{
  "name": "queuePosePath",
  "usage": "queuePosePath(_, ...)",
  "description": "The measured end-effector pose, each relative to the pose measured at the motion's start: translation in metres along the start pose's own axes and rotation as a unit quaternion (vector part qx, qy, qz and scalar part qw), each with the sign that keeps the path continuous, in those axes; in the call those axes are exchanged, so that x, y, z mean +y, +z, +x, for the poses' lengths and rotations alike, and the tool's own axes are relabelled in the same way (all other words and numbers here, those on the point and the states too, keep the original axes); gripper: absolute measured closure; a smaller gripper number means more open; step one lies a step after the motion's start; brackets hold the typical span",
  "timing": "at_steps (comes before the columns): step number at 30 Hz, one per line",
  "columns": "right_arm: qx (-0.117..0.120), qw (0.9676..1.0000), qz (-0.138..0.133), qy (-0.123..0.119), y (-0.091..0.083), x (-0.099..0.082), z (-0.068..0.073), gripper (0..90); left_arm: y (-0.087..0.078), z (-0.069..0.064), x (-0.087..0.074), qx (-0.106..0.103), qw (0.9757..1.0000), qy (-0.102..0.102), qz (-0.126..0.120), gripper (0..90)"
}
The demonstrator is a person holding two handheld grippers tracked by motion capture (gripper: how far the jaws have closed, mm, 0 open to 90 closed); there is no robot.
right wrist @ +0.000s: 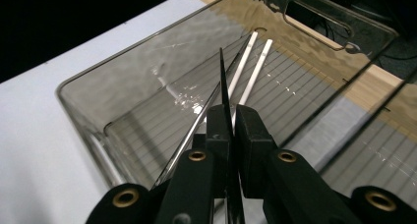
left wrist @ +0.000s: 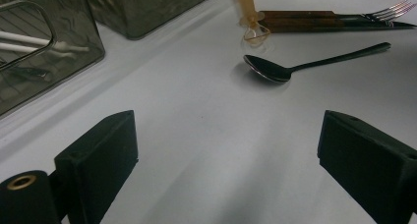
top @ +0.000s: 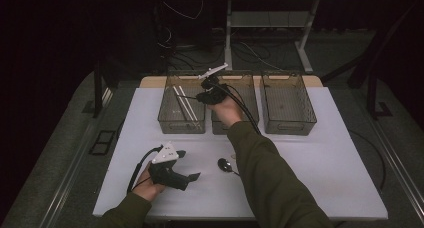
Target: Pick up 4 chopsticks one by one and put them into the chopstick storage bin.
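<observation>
My right gripper (top: 202, 95) (right wrist: 231, 111) hovers over the left clear bin (top: 162, 110) (right wrist: 88, 111) and is shut on a thin dark stick (right wrist: 222, 76). The stick (top: 182, 94) juts out past the jaws over the bin's inside. Two white chopsticks (top: 186, 107) (right wrist: 251, 62) lie on the bin's floor, with a dark rod beside them. My left gripper (top: 189, 164) (left wrist: 226, 150) rests low over the near left of the white table, open, with nothing between its jaws. A dark spoon (top: 225, 164) (left wrist: 268, 69) lies on the table ahead of it.
Two more clear bins, the middle bin (top: 250, 83) and the right bin (top: 287, 103), stand in a row at the table's far side. A fork and a knife with wooden handles (left wrist: 339, 17) lie beyond the spoon, next to a small amber loop (left wrist: 253, 25).
</observation>
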State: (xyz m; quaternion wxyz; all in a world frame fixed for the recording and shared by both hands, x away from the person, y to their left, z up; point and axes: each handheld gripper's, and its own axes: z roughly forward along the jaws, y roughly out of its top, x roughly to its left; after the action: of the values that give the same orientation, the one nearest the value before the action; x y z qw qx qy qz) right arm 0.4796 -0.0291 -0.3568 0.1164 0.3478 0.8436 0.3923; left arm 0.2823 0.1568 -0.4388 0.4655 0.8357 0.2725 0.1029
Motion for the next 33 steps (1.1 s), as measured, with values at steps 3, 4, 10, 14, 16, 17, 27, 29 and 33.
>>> queuePosePath(3, -0.01, 0.9999, 0.008, 0.001, 0.01, 0.004, 0.001, 85.2, 0.0, 0.0, 0.0, -0.001, 1.0, -0.001, -0.002, 6.9)
queuePosePath(4, -0.011, 0.9999, 0.009, 0.004, 0.013, 0.005, 0.001, 85.2, 0.0, 0.0, 0.0, -0.001, 1.0, -0.001, -0.003, 6.9)
queuePosePath(10, -0.024, 0.9995, 0.019, 0.006, 0.03, 0.01, 0.001, 85.2, 0.0, 0.0, 0.001, -0.003, 1.0, 0.002, -0.004, 6.9)
queuePosePath(14, -0.022, 0.9995, 0.021, 0.012, 0.038, 0.013, 0.002, 85.2, 0.001, 0.0, 0.001, -0.004, 1.0, 0.001, -0.003, 6.9)
queuePosePath(16, -0.024, 0.9994, 0.022, 0.008, 0.043, 0.014, 0.005, 85.2, 0.0, 0.0, 0.001, -0.005, 1.0, 0.001, -0.002, 6.9)
queuePosePath(17, -0.027, 0.9993, 0.025, 0.01, 0.045, 0.015, 0.006, 85.2, 0.0, 0.0, 0.002, -0.005, 1.0, 0.001, -0.002, 6.9)
queuePosePath(27, -0.02, 0.9992, 0.034, 0.007, 0.051, 0.019, 0.013, 77.3, 0.0, 0.0, 0.002, -0.007, 1.0, 0.003, -0.003, 7.0)
queuePosePath(29, -0.027, 0.9991, 0.031, 0.003, 0.049, 0.019, 0.013, 72.1, 0.001, 0.0, 0.002, -0.006, 1.0, 0.001, -0.003, 7.0)
queuePosePath(33, -0.025, 0.9993, 0.026, 0.005, 0.044, 0.02, 0.011, 65.9, 0.0, 0.0, 0.002, -0.006, 1.0, 0.002, -0.003, 7.0)
